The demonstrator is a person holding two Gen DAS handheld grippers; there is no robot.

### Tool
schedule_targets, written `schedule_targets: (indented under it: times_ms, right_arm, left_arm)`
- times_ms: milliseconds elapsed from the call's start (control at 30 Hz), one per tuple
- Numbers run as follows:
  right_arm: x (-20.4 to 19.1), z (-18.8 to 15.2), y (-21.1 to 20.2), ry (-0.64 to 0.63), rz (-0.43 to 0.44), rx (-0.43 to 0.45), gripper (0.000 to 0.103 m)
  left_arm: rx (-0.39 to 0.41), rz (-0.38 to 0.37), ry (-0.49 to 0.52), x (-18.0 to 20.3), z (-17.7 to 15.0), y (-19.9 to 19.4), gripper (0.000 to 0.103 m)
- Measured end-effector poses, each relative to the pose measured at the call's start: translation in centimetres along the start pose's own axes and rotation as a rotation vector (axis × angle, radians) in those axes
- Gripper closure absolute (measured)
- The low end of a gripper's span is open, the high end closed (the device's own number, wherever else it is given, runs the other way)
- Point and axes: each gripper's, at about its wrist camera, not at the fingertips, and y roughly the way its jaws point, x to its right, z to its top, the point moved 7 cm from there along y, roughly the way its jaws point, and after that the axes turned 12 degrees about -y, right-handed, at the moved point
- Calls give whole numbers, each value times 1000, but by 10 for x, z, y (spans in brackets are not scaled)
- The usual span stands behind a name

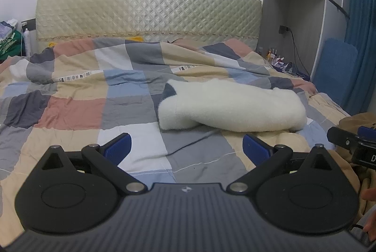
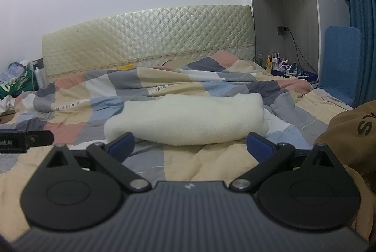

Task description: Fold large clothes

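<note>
One cream garment lies folded on the bed — a brown one waits at the right.

The fleece garment (image 1: 231, 106) sits as a thick, rounded bundle on the checked quilt (image 1: 77, 108), just ahead of both grippers and touched by neither; its pile looks soft and fuzzy, its edges plump, not crisp. That piece seems done, or nearly so. The brown garment (image 2: 352, 132), a smoother fabric with dark lettering, lies bunched at the right edge of the bed — by my reading still to be folded. The left gripper (image 1: 186, 148) and the right gripper (image 2: 191, 145) both hover low over the quilt with fingers spread wide, holding nothing. Behind stands a quilted, shiny headboard (image 1: 145, 10).
</note>
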Motion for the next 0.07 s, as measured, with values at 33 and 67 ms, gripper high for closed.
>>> schedule_targets:
  times_ms: [33, 67]
  right_arm:
    - [0, 0, 0, 0, 1, 0, 0]
    - [0, 0, 1, 0, 1, 0, 0]
  left_arm:
    - [-1, 0, 1, 0, 0, 0, 1]
    - [-3, -1, 3, 0, -1, 0, 1]
